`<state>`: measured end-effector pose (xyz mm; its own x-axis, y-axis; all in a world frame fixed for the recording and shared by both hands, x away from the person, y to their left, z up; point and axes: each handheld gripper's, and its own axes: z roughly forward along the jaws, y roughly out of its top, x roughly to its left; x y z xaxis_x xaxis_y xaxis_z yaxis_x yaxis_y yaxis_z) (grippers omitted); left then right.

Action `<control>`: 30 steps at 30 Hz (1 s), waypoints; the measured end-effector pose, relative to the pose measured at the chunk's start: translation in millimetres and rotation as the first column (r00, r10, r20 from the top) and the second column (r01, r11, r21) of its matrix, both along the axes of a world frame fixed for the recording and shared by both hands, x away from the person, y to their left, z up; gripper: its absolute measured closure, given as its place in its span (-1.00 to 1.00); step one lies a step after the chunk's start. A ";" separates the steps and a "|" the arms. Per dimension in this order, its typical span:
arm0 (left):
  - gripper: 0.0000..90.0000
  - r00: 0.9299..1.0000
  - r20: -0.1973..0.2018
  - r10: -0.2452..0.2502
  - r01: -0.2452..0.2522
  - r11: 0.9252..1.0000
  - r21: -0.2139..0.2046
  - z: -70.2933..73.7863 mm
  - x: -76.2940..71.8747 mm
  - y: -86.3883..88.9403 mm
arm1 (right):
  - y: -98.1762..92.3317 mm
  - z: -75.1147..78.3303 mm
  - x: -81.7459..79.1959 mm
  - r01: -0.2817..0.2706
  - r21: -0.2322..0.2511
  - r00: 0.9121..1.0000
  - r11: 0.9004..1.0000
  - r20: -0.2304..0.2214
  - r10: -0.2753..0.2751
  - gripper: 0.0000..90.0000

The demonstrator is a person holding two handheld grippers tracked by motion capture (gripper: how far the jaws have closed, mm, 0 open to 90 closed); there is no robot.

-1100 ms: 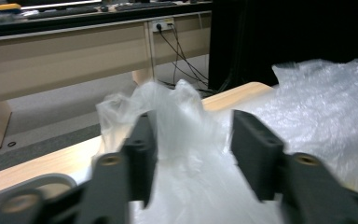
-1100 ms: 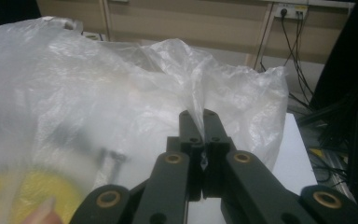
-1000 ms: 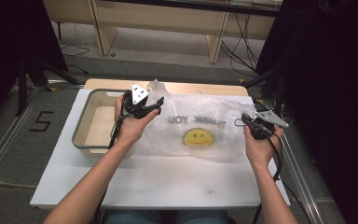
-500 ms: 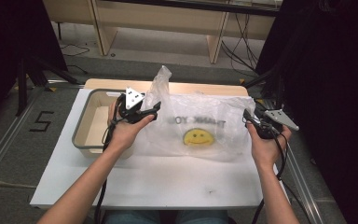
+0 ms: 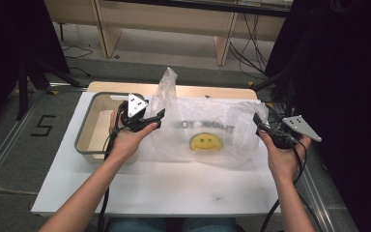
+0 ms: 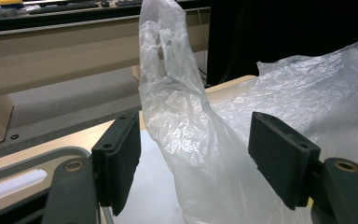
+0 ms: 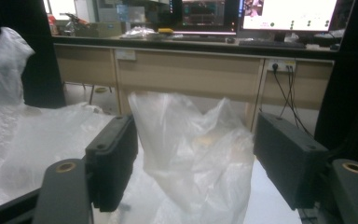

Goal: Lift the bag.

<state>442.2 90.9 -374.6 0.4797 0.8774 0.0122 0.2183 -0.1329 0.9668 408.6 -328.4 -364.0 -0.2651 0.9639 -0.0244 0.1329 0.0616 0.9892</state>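
Left gripper [image 5: 155, 117]: jaws apart; the bag's left handle rises between the pads without clear contact on either, as the left gripper view shows.
Right gripper [image 5: 259, 123]: jaws have just been opening and now stand wide; the bag's right handle sits crumpled in the gap, no pad pressing on it. Released, by my reading.
Plastic bag [image 5: 205, 133]: clear, printed with a yellow smiley, lying flat on the white table [image 5: 174, 193] between the two hands; long axis runs left to right.
Left handle [image 6: 168, 84]: stands upright, just ahead of the left jaws.
Right handle [image 7: 191, 140]: slumped, lower, just ahead of the right jaws.
Tray [image 5: 89, 123]: grey-rimmed, to the left of the bag, under the left hand [image 5: 125, 140].
Key relation: each handle lies straight ahead of its own gripper, so neither arm needs to cross; the left handle is better placed for a grip.
Judgement: the next move probably means closing on both handles to spread the bag's mouth.
Risk: thin film may slip from the pads.
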 end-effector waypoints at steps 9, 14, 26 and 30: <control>-0.24 1.000 -0.001 0.004 -0.004 1.000 0.003 -0.7 1.4 1.0 | 0.2 8.6 -3.2 -0.029 -0.004 0.999 1.000 0.012 0.029 -0.35; -0.24 1.000 -0.013 -0.010 0.010 1.000 0.006 -2.2 -2.4 1.2 | 2.4 -1.0 -2.3 -0.046 -0.016 0.999 0.999 -0.029 0.046 -0.34; -0.28 0.994 -0.061 -0.090 0.091 0.995 0.026 -8.2 -30.8 11.0 | -5.5 -26.5 -20.0 -0.115 -0.043 0.984 0.992 -0.145 0.107 -0.33; -0.28 0.993 -0.061 -0.105 0.107 0.994 0.036 -8.5 -42.1 18.3 | -9.7 -31.2 -27.1 -0.130 -0.037 0.979 0.991 -0.163 0.122 -0.32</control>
